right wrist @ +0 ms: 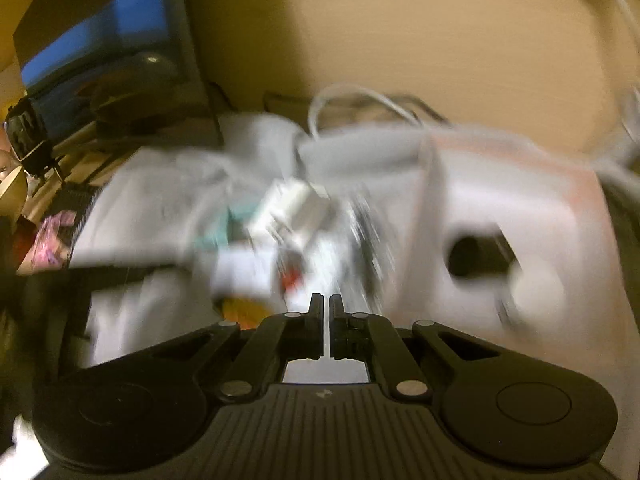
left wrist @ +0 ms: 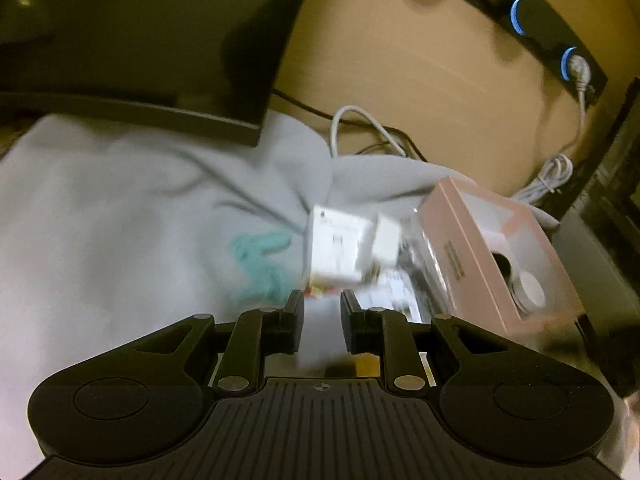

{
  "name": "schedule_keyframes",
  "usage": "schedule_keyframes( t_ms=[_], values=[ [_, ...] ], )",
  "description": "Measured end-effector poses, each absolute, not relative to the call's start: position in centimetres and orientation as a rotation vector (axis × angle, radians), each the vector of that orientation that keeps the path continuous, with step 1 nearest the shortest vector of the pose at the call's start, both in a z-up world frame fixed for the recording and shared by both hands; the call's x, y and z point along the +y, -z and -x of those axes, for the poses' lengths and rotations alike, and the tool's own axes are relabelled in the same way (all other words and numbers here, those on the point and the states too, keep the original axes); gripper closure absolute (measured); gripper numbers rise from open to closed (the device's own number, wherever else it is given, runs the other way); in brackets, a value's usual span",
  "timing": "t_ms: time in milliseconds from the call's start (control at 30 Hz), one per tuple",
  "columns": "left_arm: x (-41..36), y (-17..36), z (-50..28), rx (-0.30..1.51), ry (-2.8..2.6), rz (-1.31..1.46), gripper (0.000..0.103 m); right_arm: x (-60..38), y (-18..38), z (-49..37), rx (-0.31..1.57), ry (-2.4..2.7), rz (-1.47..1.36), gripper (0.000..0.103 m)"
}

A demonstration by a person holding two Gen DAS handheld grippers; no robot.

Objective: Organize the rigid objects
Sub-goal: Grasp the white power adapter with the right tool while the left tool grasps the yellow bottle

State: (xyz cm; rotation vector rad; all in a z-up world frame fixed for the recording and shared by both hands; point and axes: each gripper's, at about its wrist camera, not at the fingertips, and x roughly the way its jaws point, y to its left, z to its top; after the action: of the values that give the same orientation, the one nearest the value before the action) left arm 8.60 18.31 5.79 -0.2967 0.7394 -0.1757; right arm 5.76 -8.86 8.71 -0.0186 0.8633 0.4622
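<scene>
Left gripper (left wrist: 322, 308) jaws clasp what seems a blurred pale flat packet (left wrist: 320, 332); right gripper (right wrist: 325, 308) jaws closed, empty, beside pink cardboard box (left wrist: 504, 248).

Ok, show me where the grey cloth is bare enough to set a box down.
Free: the wide stretch of grey cloth left of the teal print, running back to the black monitor base. Crowded: the right side, where the white box, loose packets and the pink box pile together, with white cables behind.
</scene>
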Motion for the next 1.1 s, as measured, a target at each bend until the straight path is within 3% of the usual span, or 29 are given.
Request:
schedule_keyframes(
  t_ms=[100, 133, 200, 233, 267, 500, 800, 867, 933, 1000, 1033, 1100],
  values=[
    [18.1, -4.3, -11.9, 0.784, 0.168, 0.297, 0.084, -10.7, -6.8, -2.6, 0.858, -0.395, 0.086, 0.098],
    [18.2, -3.9, -12.5, 0.796, 0.179, 0.312, 0.083, -11.1, -6.2, -2.0, 0.859, -0.384, 0.098, 0.093],
    [18.2, -2.9, -13.3, 0.833, 0.208, 0.35, 0.083, -11.6, -5.3, -0.9, 0.847, -0.39, 0.116, 0.075],
    [18.2, -2.5, -13.1, 0.839, 0.242, 0.361, 0.083, -11.8, -5.0, -0.3, 0.829, -0.393, 0.126, 0.058],
    [18.1, -2.3, -12.8, 0.826, 0.273, 0.352, 0.082, -11.7, -4.7, -0.2, 0.811, -0.393, 0.135, 0.049],
    [16.6, -2.2, -7.3, 0.897, 0.388, 0.287, 0.081, -7.9, -5.6, -1.4, 0.711, -0.559, 0.137, 0.047],
    [15.6, -2.1, 0.2, 0.857, 0.385, 0.236, 0.073, 0.8, -5.0, -8.0, 0.623, -0.5, 0.23, 0.046],
    [16.0, -1.9, 0.5, 0.858, 0.366, 0.27, 0.072, 2.3, -4.2, -9.8, 0.633, -0.487, 0.288, 0.038],
    [15.9, -2.0, 0.5, 0.861, 0.351, 0.284, 0.071, 3.1, -3.2, -11.7, 0.683, -0.482, 0.313, 0.038],
    [15.8, -2.0, 0.6, 0.867, 0.354, 0.29, 0.071, 2.7, -3.0, -12.3, 0.735, -0.495, 0.276, 0.044],
    [15.7, -2.1, 0.6, 0.872, 0.354, 0.288, 0.071, 2.3, -3.1, -12.3, 0.757, -0.503, 0.239, 0.052],
    [15.4, -2.2, 0.8, 0.878, 0.356, 0.279, 0.071, 1.3, -3.5, -11.7, 0.796, -0.528, 0.188, 0.053]
  ],
)
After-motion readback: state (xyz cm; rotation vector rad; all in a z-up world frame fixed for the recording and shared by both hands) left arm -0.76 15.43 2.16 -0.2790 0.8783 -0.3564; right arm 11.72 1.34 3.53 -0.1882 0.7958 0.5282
